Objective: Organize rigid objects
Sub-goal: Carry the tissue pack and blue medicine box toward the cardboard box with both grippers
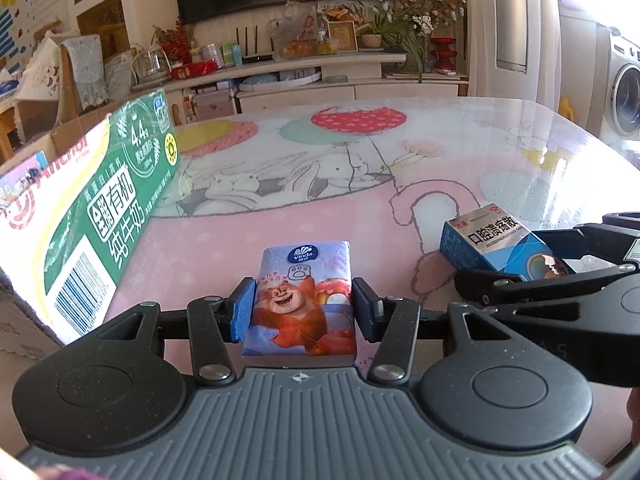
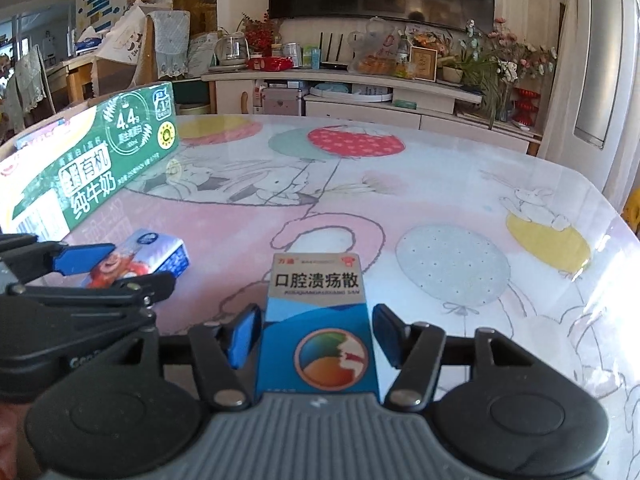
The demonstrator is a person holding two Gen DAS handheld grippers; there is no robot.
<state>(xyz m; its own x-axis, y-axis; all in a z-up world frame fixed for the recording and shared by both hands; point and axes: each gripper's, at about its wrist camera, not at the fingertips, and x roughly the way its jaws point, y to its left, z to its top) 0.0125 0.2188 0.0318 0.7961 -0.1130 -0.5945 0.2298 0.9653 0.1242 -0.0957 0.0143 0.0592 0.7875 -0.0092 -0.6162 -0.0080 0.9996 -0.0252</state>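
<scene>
Pink, balloon-and-rabbit-printed cloth under a clear sheet covers the table (image 2: 440, 184) on which I work. At its left edge stands the green milk carton box (image 1: 100, 216), its long side running away from me. My left gripper (image 1: 304, 306) is clamped on the tissue pack (image 1: 306, 280), blue pads pressed to both long sides; the pack's long axis points straight ahead, logo end farthest. My right gripper (image 2: 318, 338) straddles the blue medicine box (image 2: 318, 320), whose long axis also points forward; its left pad looks in contact, but I cannot tell whether it grips.
</scene>
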